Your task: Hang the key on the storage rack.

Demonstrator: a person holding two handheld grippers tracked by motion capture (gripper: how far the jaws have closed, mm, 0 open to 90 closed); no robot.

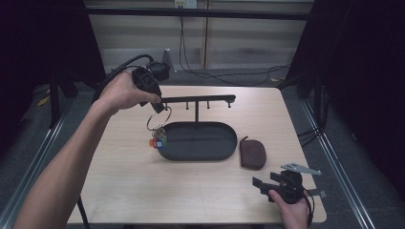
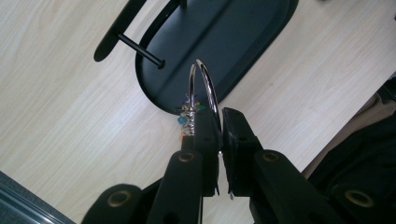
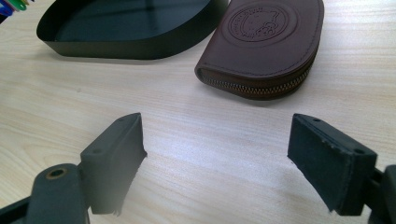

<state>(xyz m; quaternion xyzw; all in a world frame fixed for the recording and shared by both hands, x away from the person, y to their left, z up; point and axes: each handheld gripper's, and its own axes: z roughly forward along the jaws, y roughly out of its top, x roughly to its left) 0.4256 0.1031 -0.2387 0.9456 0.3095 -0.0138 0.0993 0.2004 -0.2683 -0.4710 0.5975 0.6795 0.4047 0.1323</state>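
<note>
The left tool [image 2: 219, 135] has its two black jaws pressed together on one large silver key ring [image 2: 205, 88], pinching the wire near its lower part. One bunch of keys with coloured tags [image 1: 157, 138] hangs from the ring, in the air just over the left end of the tray; the tags cannot be counted. In the high view the left tool [image 1: 156, 106] is held up beside the left tip of one black hanger bar [image 1: 198, 99], which carries three short pegs and stands on one post rising from one black oval tray [image 1: 229, 143]. One brown zipped pouch [image 3: 266, 42] lies on the counter [image 1: 143, 181] just right of the tray. The right tool [image 3: 215, 154] rests low near the counter's front right corner, its two jaws spread wide with nothing between them, pointing at the pouch.
</note>
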